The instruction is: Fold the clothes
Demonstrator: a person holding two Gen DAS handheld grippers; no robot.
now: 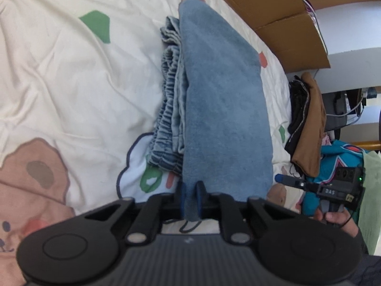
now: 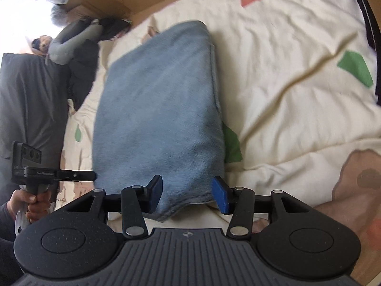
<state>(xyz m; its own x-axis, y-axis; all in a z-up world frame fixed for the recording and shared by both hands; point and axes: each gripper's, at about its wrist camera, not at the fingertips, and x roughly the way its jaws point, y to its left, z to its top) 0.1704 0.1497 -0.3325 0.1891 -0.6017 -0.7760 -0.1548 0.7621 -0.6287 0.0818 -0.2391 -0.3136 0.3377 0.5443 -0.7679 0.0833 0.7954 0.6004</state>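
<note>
**Now the blue towel is held at both near corners**

Right now the left gripper (image 1: 191, 196) is pinched shut on the near edge of the blue towel (image 1: 221, 100); its two blue pads squeeze the cloth tight. Next to it, the right gripper (image 2: 188, 194) has its jaws partway apart, with a bunched corner of the same towel between them; the pads seem to press on the thick fold, so I judge it is holding too.

The towel looks folded over already, long and narrow, and it lies on the bed cover (image 1: 59, 71); its far end rests on top of some folded jeans (image 1: 170, 109), so I think at least one thing is done; the towel likely needs one more fold, or a lift onto the pile.

Further out, more clothes wait at the bed's edge: a brown and black heap (image 1: 307, 124) and a teal top (image 1: 338, 157); these still look unfolded. Cardboard boxes (image 1: 273, 12) stand beyond the bed; a dark grey blanket (image 2: 28, 100) lies to one side. Nothing sits in the way on the cover, but the jeans are very close, so a pull could drag them.
</note>
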